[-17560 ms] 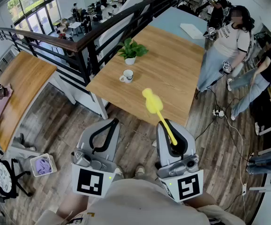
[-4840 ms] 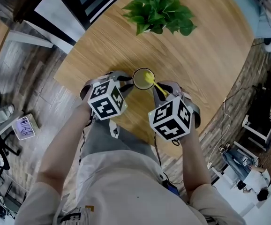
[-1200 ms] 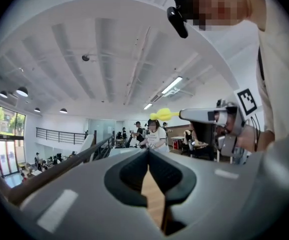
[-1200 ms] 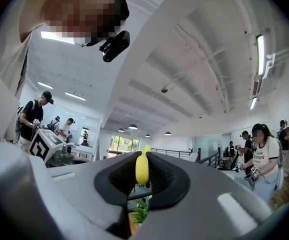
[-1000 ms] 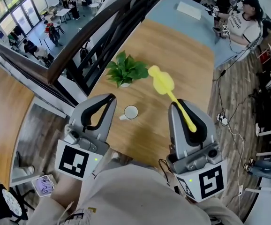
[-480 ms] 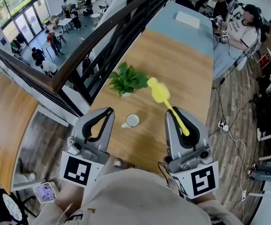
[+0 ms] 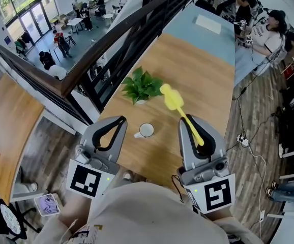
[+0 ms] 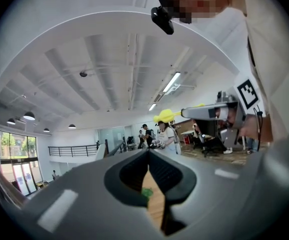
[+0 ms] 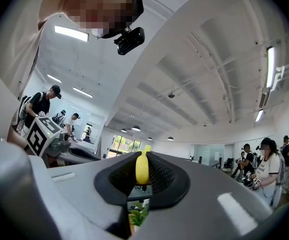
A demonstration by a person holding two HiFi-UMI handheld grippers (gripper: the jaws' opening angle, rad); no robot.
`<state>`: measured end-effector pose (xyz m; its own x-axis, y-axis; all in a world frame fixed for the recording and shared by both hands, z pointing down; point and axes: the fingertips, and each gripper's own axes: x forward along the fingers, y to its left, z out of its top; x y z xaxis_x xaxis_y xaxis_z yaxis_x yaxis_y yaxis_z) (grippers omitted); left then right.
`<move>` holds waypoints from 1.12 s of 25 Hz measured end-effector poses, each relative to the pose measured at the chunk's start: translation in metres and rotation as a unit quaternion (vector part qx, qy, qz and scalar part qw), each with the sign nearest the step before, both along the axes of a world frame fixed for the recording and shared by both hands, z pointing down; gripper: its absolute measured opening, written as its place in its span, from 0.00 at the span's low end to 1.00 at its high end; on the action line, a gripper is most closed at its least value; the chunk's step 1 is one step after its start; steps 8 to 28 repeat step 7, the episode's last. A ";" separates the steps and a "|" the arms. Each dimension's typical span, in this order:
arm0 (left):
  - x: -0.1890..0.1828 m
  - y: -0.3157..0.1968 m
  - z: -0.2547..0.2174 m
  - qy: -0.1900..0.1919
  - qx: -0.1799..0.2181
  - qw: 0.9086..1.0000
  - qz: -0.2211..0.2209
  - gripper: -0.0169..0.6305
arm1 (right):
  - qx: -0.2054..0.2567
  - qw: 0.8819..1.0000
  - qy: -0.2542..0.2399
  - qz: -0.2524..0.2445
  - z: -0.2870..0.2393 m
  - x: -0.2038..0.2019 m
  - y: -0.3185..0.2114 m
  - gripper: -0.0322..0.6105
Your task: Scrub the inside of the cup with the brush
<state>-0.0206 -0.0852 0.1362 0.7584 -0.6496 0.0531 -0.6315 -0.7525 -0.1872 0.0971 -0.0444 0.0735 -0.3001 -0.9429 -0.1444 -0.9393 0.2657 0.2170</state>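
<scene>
- one white cup (image 7: 146,130) with a little handle stands upright on the wooden table (image 7: 203,70), down below and between the two grippers.
- the yellow brush (image 7: 174,101) pokes out past the right gripper (image 7: 188,120), fluffy head first. it looks ready to go into the cup.
- the right jaws are squeezed tight on its thin handle.
- the left gripper (image 7: 120,120) is closed with nothing in it, maybe free to steady the cup.
- a green plant (image 7: 142,85) sits further ahead of both.
</scene>
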 end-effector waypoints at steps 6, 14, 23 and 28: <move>-0.007 0.000 -0.002 0.002 0.001 1.000 -0.016 0.03 | -0.005 1.000 -0.001 -0.002 0.002 -0.004 -0.002 0.10; -0.010 -0.001 -0.002 0.002 0.003 1.000 -0.022 0.03 | -0.008 1.000 -0.001 -0.002 0.004 -0.005 -0.002 0.10; -0.010 -0.001 -0.002 0.002 0.003 1.000 -0.022 0.03 | -0.008 1.000 -0.001 -0.002 0.004 -0.005 -0.002 0.10; -0.010 -0.001 -0.002 0.002 0.003 1.000 -0.022 0.03 | -0.008 1.000 -0.001 -0.002 0.004 -0.005 -0.002 0.10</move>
